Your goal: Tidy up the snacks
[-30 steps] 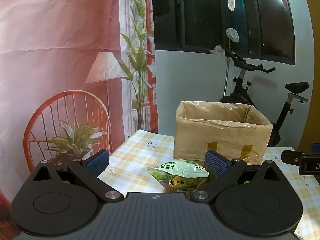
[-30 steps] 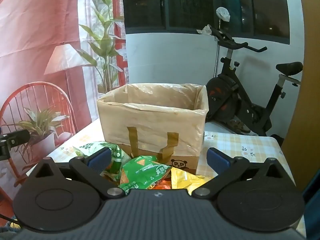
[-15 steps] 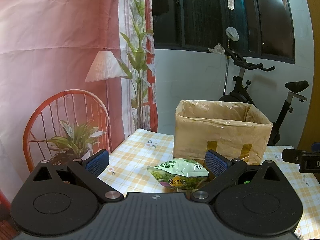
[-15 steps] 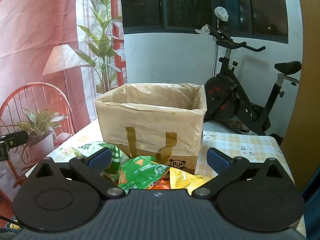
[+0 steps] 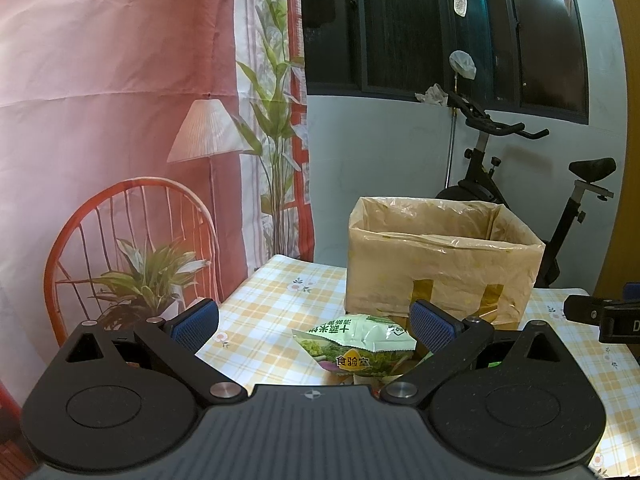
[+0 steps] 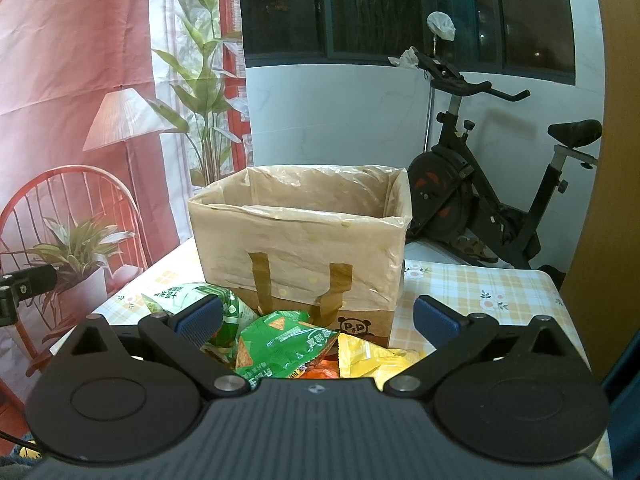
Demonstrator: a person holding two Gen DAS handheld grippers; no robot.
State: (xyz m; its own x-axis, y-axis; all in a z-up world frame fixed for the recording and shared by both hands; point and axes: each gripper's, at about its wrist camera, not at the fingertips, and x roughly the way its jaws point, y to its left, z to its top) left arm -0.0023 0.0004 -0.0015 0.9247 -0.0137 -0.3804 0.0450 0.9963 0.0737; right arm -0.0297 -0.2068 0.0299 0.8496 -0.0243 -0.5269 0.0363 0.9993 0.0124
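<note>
Crowding the paper bag (image 6: 300, 240), snack packets (image 6: 280, 344) front both spread tools.

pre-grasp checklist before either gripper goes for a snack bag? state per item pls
1. Left gripper open, nothing between its jaws: ok.
2. Right gripper open, nothing held: ok.
3. Pale green snack bag lies on the table ahead of the left gripper, untouched: ok.
4. Bright green chip bag and yellow bag sit in front of the right gripper, overlapping in a pile, so a single-bag pick is uncertain: cannot tell.
5. Paper bag upright, top open, ready to receive: ok.
6. Inside of the paper bag free of contents: cannot tell, its floor is hidden.
</note>
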